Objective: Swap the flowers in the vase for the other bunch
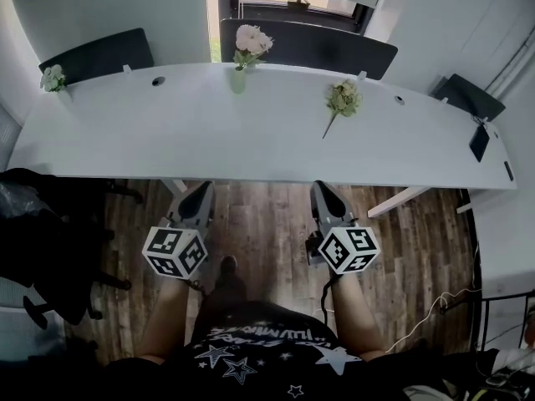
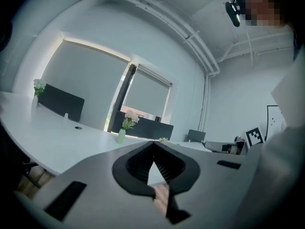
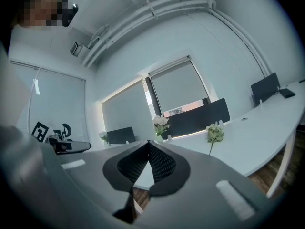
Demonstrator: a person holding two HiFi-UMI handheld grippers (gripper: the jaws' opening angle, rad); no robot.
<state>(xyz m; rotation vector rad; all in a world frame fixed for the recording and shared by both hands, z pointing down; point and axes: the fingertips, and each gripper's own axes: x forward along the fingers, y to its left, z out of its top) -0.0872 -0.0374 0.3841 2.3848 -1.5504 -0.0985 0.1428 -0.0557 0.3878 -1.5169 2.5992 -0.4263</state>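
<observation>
The pink flowers [image 1: 252, 40] stand in the pale green vase [image 1: 239, 80] at the far middle of the long white table [image 1: 167, 140]. The loose white-and-green bunch [image 1: 343, 98] lies flat to their right, apart from the vase. In the head view our left gripper [image 1: 203, 192] and right gripper [image 1: 323, 190] hover on the near side of the table edge, well short of both. The left gripper view shows its jaws closed together on nothing, with the vase ahead and slightly left. The right gripper view shows the same, closed and empty, with the loose bunch right of the vase. We judge that the pink flowers must come out first. We should open the jaws before arriving, steady the vase with one gripper, then pinch the stems low and pull straight up.
</observation>
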